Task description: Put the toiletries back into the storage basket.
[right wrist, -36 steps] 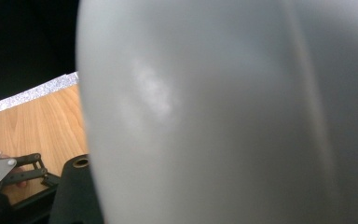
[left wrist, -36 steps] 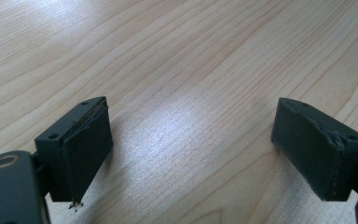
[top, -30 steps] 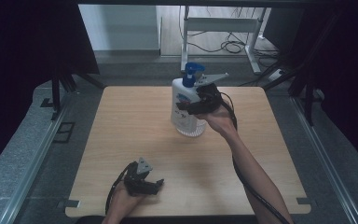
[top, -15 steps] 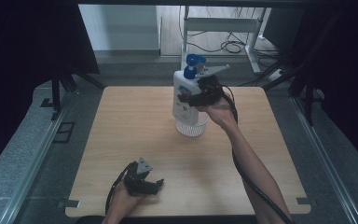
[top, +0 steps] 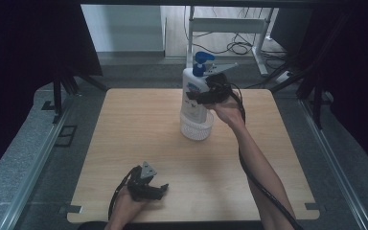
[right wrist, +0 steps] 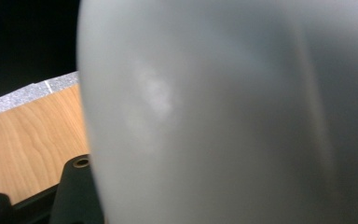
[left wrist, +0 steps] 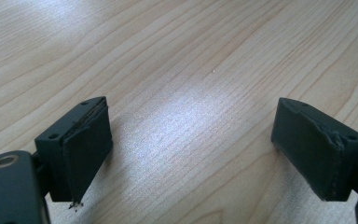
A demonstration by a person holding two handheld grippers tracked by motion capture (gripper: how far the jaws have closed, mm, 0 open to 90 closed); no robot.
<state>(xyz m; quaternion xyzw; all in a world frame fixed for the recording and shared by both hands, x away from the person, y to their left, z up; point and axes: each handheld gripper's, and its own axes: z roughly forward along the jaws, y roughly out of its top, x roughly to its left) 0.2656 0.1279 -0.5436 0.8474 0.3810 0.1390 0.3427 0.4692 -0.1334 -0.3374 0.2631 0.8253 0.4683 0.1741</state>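
Since the earlier frame we tipped the pump bottle [top: 192, 93] upright over the white basket [top: 197, 128]; right gripper [top: 202, 97] jaws clamped its body, left gripper [top: 159, 190] jaws gaped empty.

Tabletop [top: 139, 143] is being viewed from above, facing forward and down; its wood is being shared close-up by both tongs-mounted views, one pressed against the bottle [right wrist: 233, 112].
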